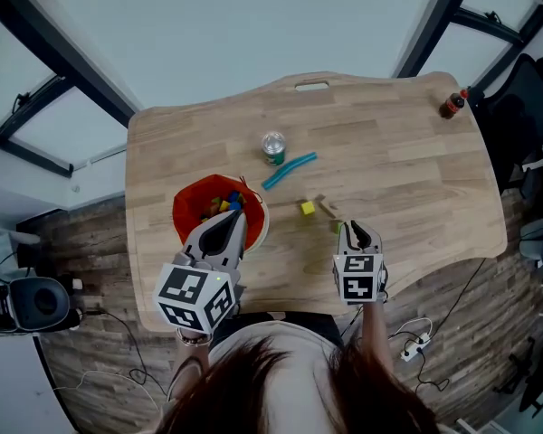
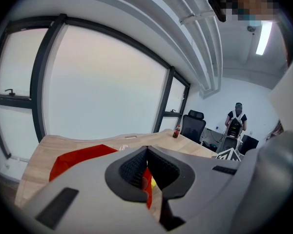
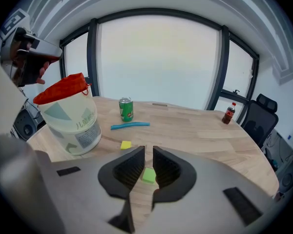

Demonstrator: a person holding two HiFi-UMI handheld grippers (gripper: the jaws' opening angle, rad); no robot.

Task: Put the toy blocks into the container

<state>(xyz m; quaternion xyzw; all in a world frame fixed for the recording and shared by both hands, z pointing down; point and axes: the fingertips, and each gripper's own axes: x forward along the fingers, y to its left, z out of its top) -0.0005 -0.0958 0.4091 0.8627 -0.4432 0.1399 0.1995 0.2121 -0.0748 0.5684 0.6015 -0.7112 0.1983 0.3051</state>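
Observation:
A white bucket (image 1: 185, 208) with a red liner stands near the table's front left, with several coloured blocks inside. My left gripper (image 1: 233, 217) hangs over its near rim, jaws shut and empty (image 2: 146, 152); the red liner (image 2: 83, 157) shows just past them. A green block (image 3: 148, 175) lies on the wood and shows through the narrow gap of my right gripper (image 3: 149, 152), whose pads stand slightly apart and hold nothing. In the head view this green block (image 1: 337, 227) lies just left of the right gripper (image 1: 356, 231). A yellow block (image 1: 307, 208) and a tan block (image 1: 328, 209) lie beyond it.
A blue stick (image 1: 288, 170) and a green can (image 1: 273, 147) sit mid-table behind the blocks. A cola bottle (image 1: 452, 105) stands at the far right corner. The table's front edge runs just below both grippers. Office chairs and a person (image 2: 236, 121) are off to the right.

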